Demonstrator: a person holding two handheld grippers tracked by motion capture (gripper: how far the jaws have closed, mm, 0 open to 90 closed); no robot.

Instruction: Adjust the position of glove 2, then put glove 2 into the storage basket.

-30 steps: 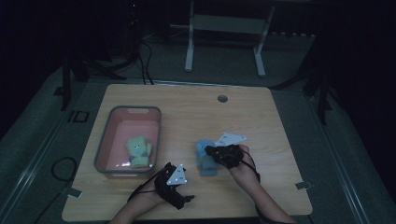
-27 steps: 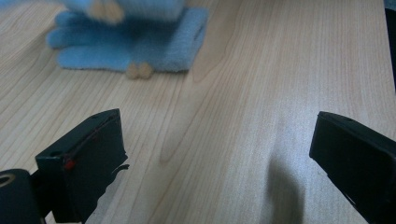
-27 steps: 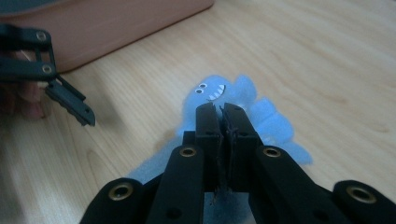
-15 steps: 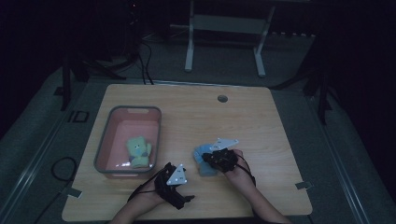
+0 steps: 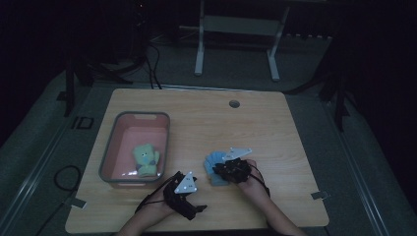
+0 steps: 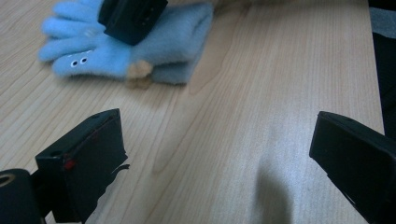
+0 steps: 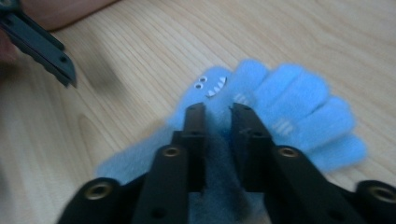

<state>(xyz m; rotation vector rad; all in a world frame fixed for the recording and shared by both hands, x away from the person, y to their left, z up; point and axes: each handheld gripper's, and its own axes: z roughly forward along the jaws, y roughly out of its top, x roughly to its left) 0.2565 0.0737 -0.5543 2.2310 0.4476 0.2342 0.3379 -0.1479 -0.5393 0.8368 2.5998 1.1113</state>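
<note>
1. The pink bin (image 5: 110, 147) sits at the table's left with a green plush toy (image 5: 145, 160) already lying in it; that looks like the drop spot.
2. Your left gripper (image 5: 189, 205) rests low near the front edge, jaws wide apart with nothing between them, as the left gripper view shows. Leave it parked.
3. The blue plush glove (image 7: 280, 116) lies flat on the wooden table (image 5: 275, 128), right of the bin and apart from it.
4. Your right gripper (image 7: 217, 112) points down onto the glove. Its jaws have just been opening; a narrow gap stands over the fabric, pads not pinching.
5. Push deeper, gather a thick fold, then close firmly before lifting.
</note>
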